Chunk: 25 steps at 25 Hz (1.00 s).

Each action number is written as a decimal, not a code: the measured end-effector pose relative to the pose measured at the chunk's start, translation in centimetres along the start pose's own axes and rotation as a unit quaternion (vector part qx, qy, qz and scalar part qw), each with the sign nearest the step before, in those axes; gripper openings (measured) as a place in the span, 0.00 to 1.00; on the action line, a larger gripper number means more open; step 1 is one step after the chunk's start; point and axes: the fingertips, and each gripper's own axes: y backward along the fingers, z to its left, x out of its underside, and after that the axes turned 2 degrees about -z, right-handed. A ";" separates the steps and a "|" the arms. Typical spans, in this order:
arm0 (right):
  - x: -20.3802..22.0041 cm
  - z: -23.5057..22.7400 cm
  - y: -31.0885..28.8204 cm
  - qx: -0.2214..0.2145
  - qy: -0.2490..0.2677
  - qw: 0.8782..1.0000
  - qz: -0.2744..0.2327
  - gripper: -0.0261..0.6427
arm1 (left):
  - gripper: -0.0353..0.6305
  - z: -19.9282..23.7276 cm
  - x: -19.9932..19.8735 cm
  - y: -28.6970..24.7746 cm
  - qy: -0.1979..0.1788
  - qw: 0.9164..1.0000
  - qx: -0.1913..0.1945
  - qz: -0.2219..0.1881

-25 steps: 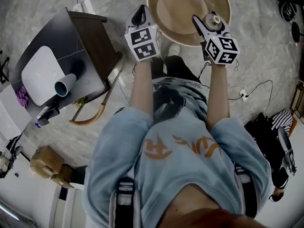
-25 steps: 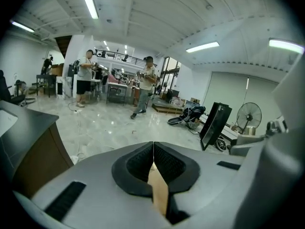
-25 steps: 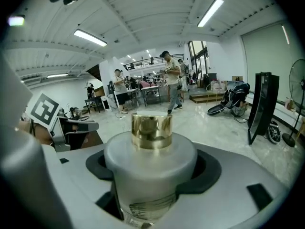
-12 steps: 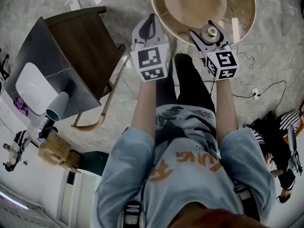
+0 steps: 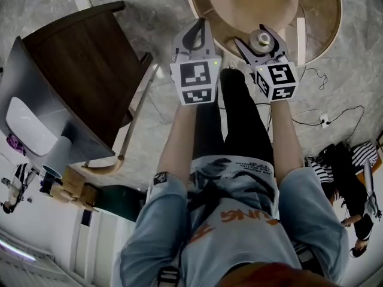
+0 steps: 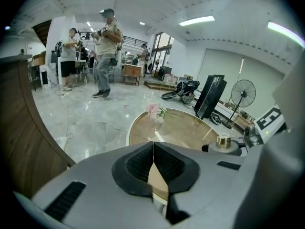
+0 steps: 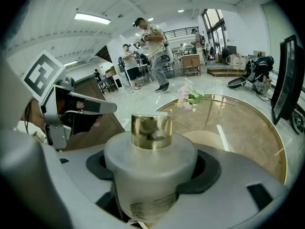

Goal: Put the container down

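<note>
Right claw (image 5: pixel 261 39) clamped on the container (image 7: pixel 150 171), held upright above the near edge of the counter (image 5: pixel 320 23), not set down yet; left claw (image 6: pixel 153 159) clenched, empty. To come, I reckon: lower it, then let go

Small frosted white container (image 7: pixel 150 175) with a shiny gold cap (image 7: pixel 151 131), upright, gripped round its body between the two dark-padded fingers (image 7: pixel 209 168), cap standing clear above them, printed label low on its front, by the near edge of the round tan surface (image 5: pixel 317 11)
</note>
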 end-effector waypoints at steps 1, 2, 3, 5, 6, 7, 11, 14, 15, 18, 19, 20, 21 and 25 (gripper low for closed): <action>0.2 -0.2 -0.7 0.002 0.003 1.000 -0.001 0.57 | 0.09 0.3 0.5 -0.5 -0.001 1.000 -0.001 0.005; 0.2 -0.4 -1.3 0.004 0.006 1.000 -0.003 0.57 | 0.09 0.7 0.9 -1.0 -0.002 1.000 -0.003 0.008; 0.2 -0.5 -2.0 0.006 0.009 1.000 -0.004 0.57 | 0.09 0.9 1.3 -1.5 -0.002 1.000 -0.004 0.012; 0.2 -0.8 -3.2 0.008 0.018 1.000 -0.005 0.57 | 0.09 1.4 1.9 -2.1 0.002 1.000 -0.005 0.017; 0.1 -1.0 -3.8 0.008 0.023 1.000 -0.006 0.57 | 0.09 1.6 2.1 -2.4 0.005 1.000 -0.005 0.020; -0.1 -1.1 -4.3 0.008 0.029 1.000 -0.008 0.57 | 0.09 1.8 2.1 -2.7 0.010 1.000 -0.006 0.021; -1.5 -2.0 -7.1 0.007 0.045 0.999 -0.019 0.57 | 0.09 3.2 1.3 -3.9 0.041 0.999 -0.013 0.013; -2.7 -2.5 -9.3 0.011 0.061 0.998 -0.024 0.57 | 0.09 4.4 0.9 -5.0 0.040 0.999 -0.019 0.014; -3.0 -2.6 -10.0 0.010 0.065 0.998 -0.025 0.57 | 0.09 4.6 0.8 -5.3 0.040 0.999 -0.018 0.014; -4.1 -3.2 -12.0 0.013 0.083 0.996 -0.025 0.57 | 0.09 5.4 0.4 -6.5 0.042 0.999 -0.017 0.016; -4.6 -3.4 -12.9 0.015 0.090 0.995 -0.026 0.57 | 0.09 5.8 0.0 -7.0 0.043 0.999 -0.018 0.014; -5.1 -3.5 -13.7 0.015 0.096 0.995 -0.028 0.57 | 0.09 6.2 -0.4 -7.5 0.045 0.999 -0.021 0.009; -5.6 -3.6 -14.4 0.016 0.100 0.994 -0.030 0.57 | 0.09 6.6 -0.8 -8.1 0.045 0.999 -0.023 0.005; -7.2 -4.7 -16.5 0.021 0.106 0.994 -0.036 0.57 | 0.09 7.7 -2.0 -10.2 0.040 0.999 -0.027 0.002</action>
